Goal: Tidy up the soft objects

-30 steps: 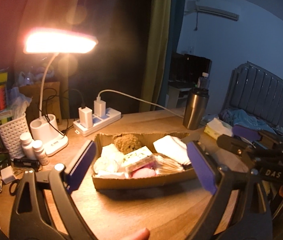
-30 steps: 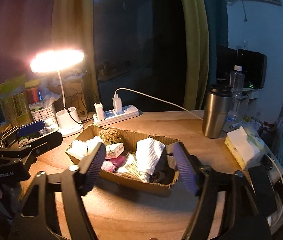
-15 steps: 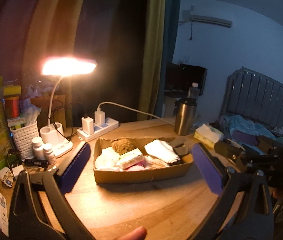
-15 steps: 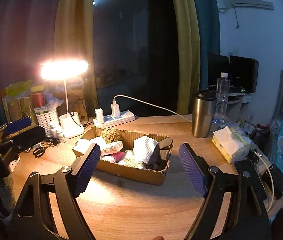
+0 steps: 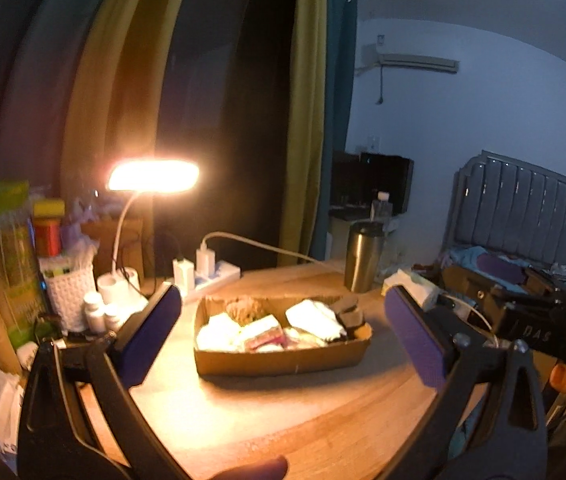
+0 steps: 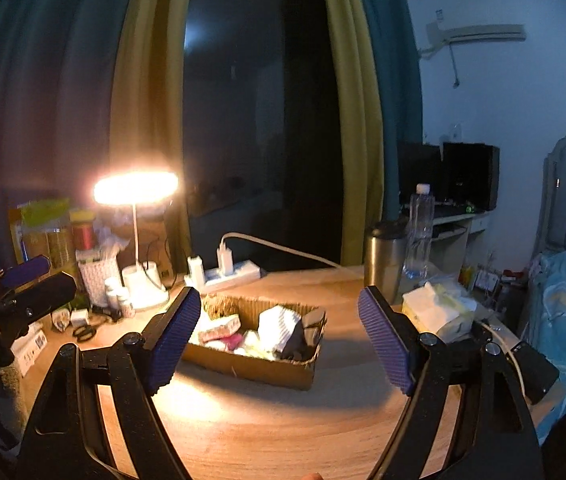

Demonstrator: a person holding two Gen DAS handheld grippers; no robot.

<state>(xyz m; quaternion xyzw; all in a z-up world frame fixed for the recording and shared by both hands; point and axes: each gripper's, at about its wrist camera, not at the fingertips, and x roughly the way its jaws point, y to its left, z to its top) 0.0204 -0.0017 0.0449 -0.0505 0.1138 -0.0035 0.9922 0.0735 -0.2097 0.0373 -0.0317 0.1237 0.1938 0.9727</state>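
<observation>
Nearest to us, our left gripper hangs above the warm-lit wooden surface with its purple-padded jaws spread wide and nothing between them. Our right gripper does the same from its own side, jaws wide apart and empty. We hold both back from the work, probably so each camera takes in the whole layout before we commit to a grasp.

Between the jaws in both views sits the shallow brown cardboard tray, resting flat on the surface and well apart from either gripper. It holds the soft things we are sorting: a folded white cloth, a pale rectangular sponge with a pink underside, a brown fuzzy ball in the back corner, and dark folded fabric at the right end. They lie packed against one another, so the tray serves as the collecting place, and we judge the gathering largely done.

Behind the tray stand a white power strip with plugged chargers, a white desk lamp with a glowing head, and a steel tumbler. To the right lies a white tissue pack, itself soft, possibly still to be handled. Farthest off hang yellow-green curtains.
</observation>
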